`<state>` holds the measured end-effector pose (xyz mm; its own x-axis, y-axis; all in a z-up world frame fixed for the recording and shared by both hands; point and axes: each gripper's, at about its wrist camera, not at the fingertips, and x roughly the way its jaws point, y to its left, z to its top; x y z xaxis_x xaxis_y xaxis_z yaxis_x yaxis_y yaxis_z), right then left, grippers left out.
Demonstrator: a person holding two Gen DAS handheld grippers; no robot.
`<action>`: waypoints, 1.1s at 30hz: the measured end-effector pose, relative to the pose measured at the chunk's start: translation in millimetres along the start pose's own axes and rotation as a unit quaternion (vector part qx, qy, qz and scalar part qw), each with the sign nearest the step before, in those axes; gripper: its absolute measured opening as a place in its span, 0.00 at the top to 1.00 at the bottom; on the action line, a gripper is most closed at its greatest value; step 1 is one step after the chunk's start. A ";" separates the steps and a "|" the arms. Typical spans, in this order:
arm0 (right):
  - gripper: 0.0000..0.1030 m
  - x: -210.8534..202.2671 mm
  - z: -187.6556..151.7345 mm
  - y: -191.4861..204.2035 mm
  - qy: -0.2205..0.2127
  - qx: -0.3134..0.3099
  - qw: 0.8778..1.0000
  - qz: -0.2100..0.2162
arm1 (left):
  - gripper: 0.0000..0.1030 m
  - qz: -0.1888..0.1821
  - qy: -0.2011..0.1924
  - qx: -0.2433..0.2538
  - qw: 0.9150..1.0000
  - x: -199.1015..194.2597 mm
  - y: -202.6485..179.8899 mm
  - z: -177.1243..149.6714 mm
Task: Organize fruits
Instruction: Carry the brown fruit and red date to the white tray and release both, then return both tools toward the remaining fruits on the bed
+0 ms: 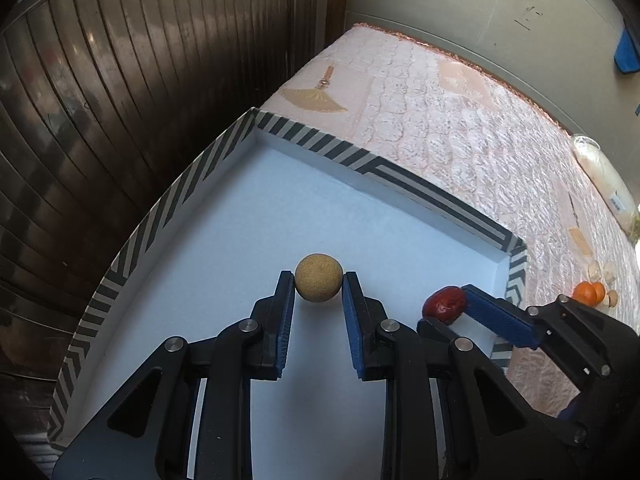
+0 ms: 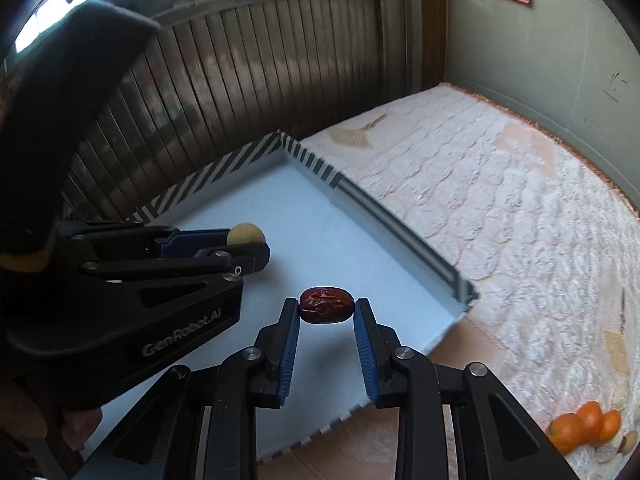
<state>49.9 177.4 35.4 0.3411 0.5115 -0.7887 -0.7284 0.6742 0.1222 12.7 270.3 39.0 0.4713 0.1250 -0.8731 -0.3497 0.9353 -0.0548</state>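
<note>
While both of your grippers hang over the shallow box (image 1: 224, 216), each one carries a single fruit. Your left gripper (image 1: 318, 285) is clamped on one round tan fruit (image 1: 319, 283), its two blue pads (image 1: 286, 312) pressing the fruit's sides just above the pale floor of the box, about midway between the left and right walls. Your right gripper (image 2: 326, 311) is clamped on one wrinkled dark red date (image 2: 326, 310), held lengthwise between its two blue pads (image 2: 291, 344), over the floor near the box's right wall and its near right corner. In the left wrist view the date (image 1: 445, 305) shows beside that corner, with the right gripper reaching in from the right.

Count inside the box: two fruits, both held, none seen lying loose on the floor. One box, with a striped black-and-white rim (image 1: 168, 200), rests on the quilted pink cover (image 1: 460, 136), its left wall along the cover's left edge by the dark slatted panel (image 1: 120, 100).

Outside the box, toward the cover's near right edge, you have a cluster of orange fruits (image 2: 584, 428); three can be made out in the right wrist view. Several small pale pieces (image 2: 624, 442) lie touching or just beside them; their count cannot be told.
</note>
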 end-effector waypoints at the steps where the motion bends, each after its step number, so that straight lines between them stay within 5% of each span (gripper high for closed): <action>1: 0.74 2.7 -0.3 0.5 0.003 0.000 1.000 -0.001 | 0.75 0.001 0.001 -0.001 1.000 1.1 -1.2 0.3; 7: 0.64 10.5 1.2 -0.5 0.008 -0.001 1.000 0.007 | 0.41 -0.020 0.002 -0.023 1.000 0.2 7.2 1.3; 10: 0.56 2.4 0.3 -0.5 0.000 0.007 1.000 0.008 | 0.40 -0.020 -0.007 -0.030 0.999 -4.8 10.5 0.9; 20: 0.55 -59.0 -30.8 -15.9 -0.048 0.037 0.998 -0.018 | 0.40 -0.001 -0.066 0.007 0.998 -45.0 -18.0 -18.2; 33: 0.54 -131.5 -97.1 -59.5 -0.078 0.098 0.986 -0.106 | 0.40 -0.047 -0.091 0.085 0.991 -72.8 -95.3 -52.9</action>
<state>-9.3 18.3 73.3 0.5726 0.4130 -0.7082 -0.5068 0.8573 0.0902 -31.1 154.6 82.2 0.6396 0.0779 -0.7648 -0.1628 0.9860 -0.0358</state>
